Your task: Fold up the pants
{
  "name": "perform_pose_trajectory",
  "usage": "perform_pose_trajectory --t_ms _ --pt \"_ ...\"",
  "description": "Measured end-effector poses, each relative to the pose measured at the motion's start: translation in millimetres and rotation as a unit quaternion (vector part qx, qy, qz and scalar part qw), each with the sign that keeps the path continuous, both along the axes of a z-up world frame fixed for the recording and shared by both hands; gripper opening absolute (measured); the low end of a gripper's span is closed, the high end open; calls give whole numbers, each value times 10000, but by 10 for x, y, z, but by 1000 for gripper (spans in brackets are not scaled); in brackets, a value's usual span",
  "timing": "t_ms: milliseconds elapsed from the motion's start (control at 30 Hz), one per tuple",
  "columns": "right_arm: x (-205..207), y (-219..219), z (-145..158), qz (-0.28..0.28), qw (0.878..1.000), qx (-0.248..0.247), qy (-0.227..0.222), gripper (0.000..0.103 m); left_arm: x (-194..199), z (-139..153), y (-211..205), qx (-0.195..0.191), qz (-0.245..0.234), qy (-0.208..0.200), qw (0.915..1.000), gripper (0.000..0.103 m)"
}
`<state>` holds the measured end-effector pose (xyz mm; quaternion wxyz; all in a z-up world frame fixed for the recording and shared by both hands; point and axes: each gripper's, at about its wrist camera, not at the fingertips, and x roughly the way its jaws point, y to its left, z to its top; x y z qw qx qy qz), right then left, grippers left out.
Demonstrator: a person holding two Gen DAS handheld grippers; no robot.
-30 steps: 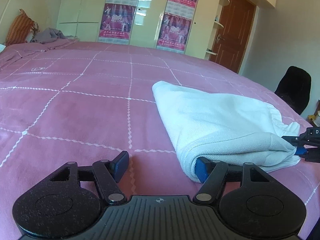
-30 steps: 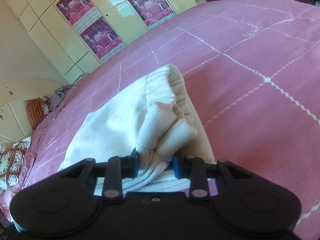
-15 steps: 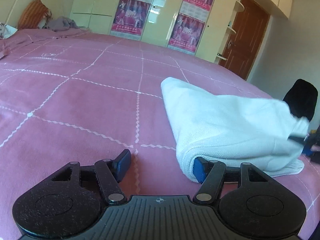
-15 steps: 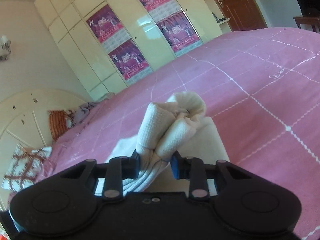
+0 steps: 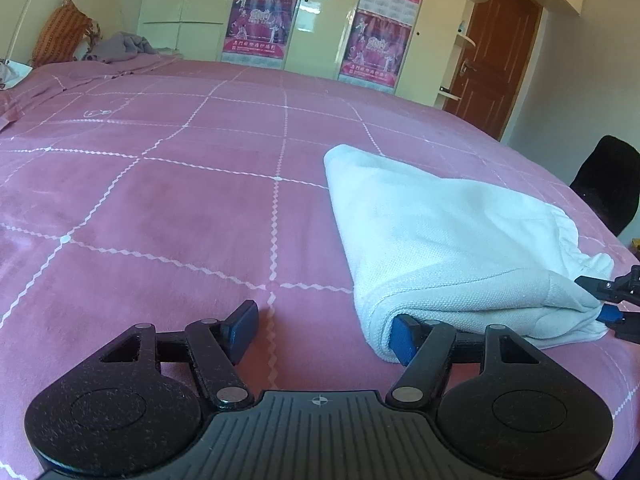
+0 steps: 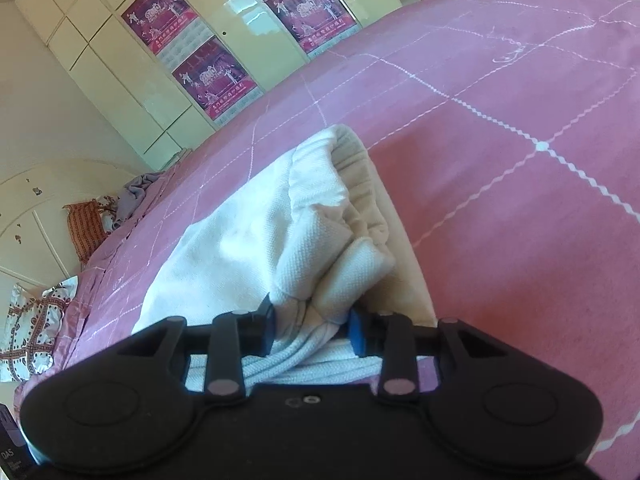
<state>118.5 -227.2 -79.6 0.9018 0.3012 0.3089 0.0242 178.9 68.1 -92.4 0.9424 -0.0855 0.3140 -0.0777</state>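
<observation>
White pants [image 5: 452,248], folded into a thick bundle, lie on the pink checked bedspread [image 5: 160,208], long axis running from the near fold edge away to the far left corner. Left gripper [image 5: 324,332] low at the near fold: jaws wide apart, right pad tucked under the fold, left pad over bare bedspread, nothing pinched. Right gripper [image 6: 310,326] at the bunched waistband end; jaws have just been opening a little, cloth and drawstring cord between the pads and apparently still touched. Right hand is on the bundle; likely release next.
</observation>
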Motion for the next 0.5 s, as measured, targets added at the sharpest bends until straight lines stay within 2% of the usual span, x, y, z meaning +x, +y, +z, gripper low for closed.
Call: perform_pose_trajectory --t_ms 33,67,133,200,233,333,433,500 --pt "0 9 28 -45 10000 38 1 43 3 2 -7 16 8 6 10000 68" --pt "-22 0 59 -119 9999 45 -47 53 7 7 -14 36 18 18 10000 68" --pt "-65 13 157 -381 9990 -207 -140 71 -1 3 -36 89 34 33 9999 68" --pt "-114 -8 228 -650 9963 -526 -206 72 6 8 -70 140 43 41 9999 68" --pt "-155 -35 256 -776 9945 -629 -327 69 5 8 -81 162 48 45 9998 69" --pt "-220 -92 302 -771 9927 -690 -616 41 -3 5 -110 227 51 29 9997 69" --pt "-157 -73 292 -459 9959 -514 -581 36 -19 2 -116 222 68 -4 9997 69" --pt "-63 -35 242 -269 9983 -348 -378 36 -27 1 -110 226 75 -22 9997 69"
